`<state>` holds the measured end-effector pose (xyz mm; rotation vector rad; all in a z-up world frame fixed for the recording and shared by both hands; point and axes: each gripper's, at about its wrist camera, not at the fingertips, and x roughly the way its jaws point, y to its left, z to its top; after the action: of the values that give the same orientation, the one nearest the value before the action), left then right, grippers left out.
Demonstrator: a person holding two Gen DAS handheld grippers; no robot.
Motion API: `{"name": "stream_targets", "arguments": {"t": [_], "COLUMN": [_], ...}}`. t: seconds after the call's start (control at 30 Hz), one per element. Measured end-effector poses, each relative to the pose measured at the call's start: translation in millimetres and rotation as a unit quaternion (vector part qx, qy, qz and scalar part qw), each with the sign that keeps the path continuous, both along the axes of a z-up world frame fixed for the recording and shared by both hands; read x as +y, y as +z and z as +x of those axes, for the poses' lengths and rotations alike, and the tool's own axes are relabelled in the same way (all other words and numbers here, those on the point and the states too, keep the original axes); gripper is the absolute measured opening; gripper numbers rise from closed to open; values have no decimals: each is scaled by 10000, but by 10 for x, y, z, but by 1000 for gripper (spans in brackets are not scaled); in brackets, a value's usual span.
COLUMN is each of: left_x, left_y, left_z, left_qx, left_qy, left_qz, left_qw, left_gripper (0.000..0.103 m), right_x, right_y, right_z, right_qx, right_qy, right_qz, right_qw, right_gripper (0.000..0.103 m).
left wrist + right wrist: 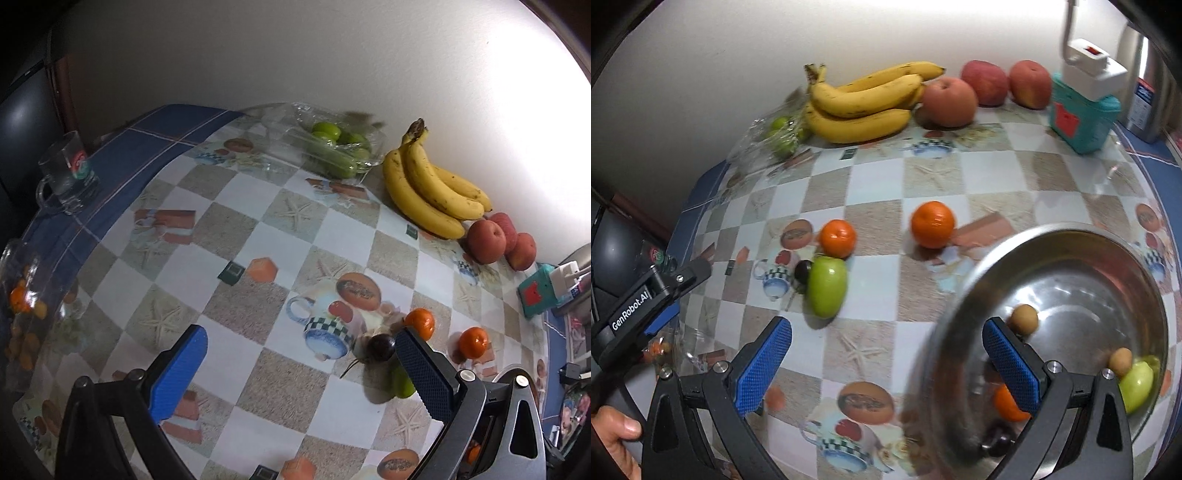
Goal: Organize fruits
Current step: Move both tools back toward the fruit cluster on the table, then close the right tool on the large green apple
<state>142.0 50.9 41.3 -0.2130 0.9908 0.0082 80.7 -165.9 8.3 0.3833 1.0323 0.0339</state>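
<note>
Two oranges [837,238] [932,223], a green fruit [827,287] and a dark grape [803,272] lie loose mid-table. A steel bowl [964,295] at the right holds a green fruit [1137,380], an orange [1006,404], small brown fruits [1023,319] and a dark grape [995,441]. My right gripper [886,354] is open and empty over the bowl's left rim. My left gripper [301,363] is open and empty; its right finger [424,369] stands beside the grape [382,347] and green fruit [400,384], near the oranges [421,322] [473,342].
Bananas [864,99] and three red apples [948,101] lie along the back wall. A clear tray of green fruit [338,149] sits back left. A teal box [1082,118], a glass mug [64,173] and a clear bag of small fruit [22,302] stand around the edges.
</note>
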Motion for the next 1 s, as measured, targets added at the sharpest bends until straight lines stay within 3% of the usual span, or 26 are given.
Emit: {"name": "stream_targets", "arguments": {"t": [0.5,0.6,0.73,0.83,1.0], "left_x": [44,23,40,37,-29], "left_y": [-173,-185,-262,-323,-379], "left_z": [214,242,290,312,343], "left_qx": [99,85,226,339,418], "left_qy": [-316,-357,-355,-368,-489], "left_qz": [-168,-206,-343,-475,-520], "left_qw": [9993,9991,9985,9976,9966], "left_gripper": [103,103,102,101,93], "right_x": [448,490,513,532,578], "right_y": [-180,-223,-279,-319,-362], "right_z": [329,385,449,492,543], "right_qx": [-15,6,55,96,104], "right_qy": [500,510,526,533,566], "right_qz": [-65,-153,-177,-173,-92], "right_qw": [9987,9986,9984,9984,9983], "right_gripper": [101,88,81,69,67]}}
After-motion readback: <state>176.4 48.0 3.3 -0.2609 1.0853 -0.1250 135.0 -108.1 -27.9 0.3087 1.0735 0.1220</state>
